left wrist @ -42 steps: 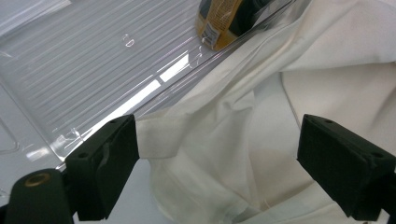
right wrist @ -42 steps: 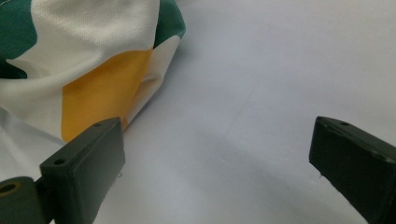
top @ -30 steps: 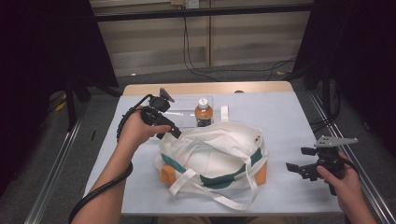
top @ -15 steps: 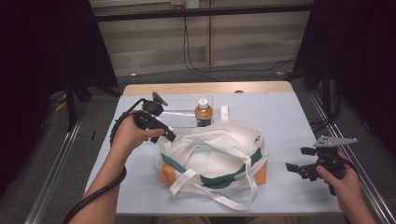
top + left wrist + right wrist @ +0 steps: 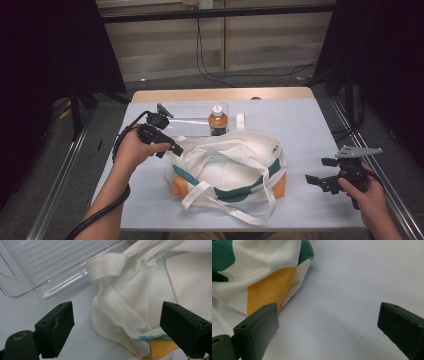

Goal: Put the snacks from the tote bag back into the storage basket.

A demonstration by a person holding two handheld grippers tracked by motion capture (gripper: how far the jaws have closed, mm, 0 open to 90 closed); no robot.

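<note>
From the high view, you have one canvas tote bag lying mid-table, its long axis running left to right, with one capped bottle standing just beyond its far edge beside one clear plastic tray. Your left hand-held gripper sits at the bag's far-left corner, pointing right and toward you, so the bag lies directly ahead of it. Your right hand-held gripper rests near the right edge of the table, well apart from the bag and aimed left at it. Your left hand is clearly the nearer one.

In the left gripper view, your jaws stand wide apart and hold nothing; the bag's crumpled white corner lies between them, with a strap loop just beyond and the tray's ribbed rim at the upper left.

In the right gripper view, your jaws are likewise spread and empty, bare table between them, and the bag's orange and green end is off to the left.
</note>
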